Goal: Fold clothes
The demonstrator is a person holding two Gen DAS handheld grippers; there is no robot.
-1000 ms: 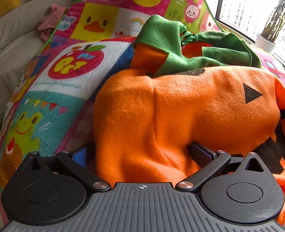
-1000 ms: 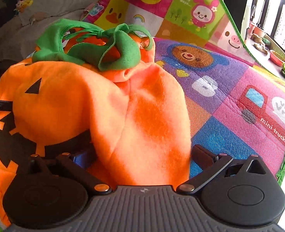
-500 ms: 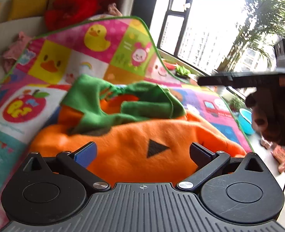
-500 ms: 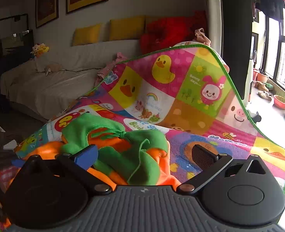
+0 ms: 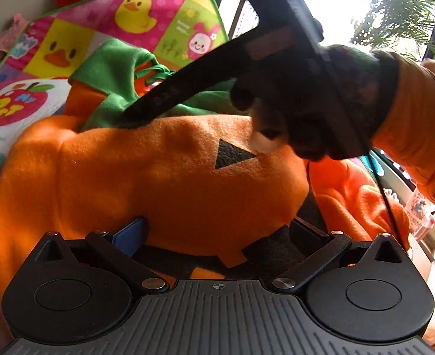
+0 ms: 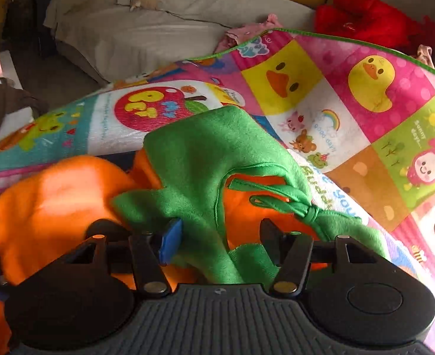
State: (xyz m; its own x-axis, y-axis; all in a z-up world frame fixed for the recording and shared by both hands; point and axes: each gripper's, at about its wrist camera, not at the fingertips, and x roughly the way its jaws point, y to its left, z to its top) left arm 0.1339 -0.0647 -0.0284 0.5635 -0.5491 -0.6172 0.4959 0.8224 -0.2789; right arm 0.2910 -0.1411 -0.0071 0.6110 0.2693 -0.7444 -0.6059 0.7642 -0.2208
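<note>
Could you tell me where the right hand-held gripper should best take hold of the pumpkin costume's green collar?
Probably the flat green flap of the collar, from the near edge: it lies between the open fingers of the right hand-held gripper. Avoid the knotted tie, which is thin and bunched.

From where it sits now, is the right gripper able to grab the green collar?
Probably yes. The right gripper is open, and the green collar already lies between its jaws with nothing over it. The tie knot sits just ahead, toward the far jaw, so closing should catch collar fabric on the orange costume.
</note>
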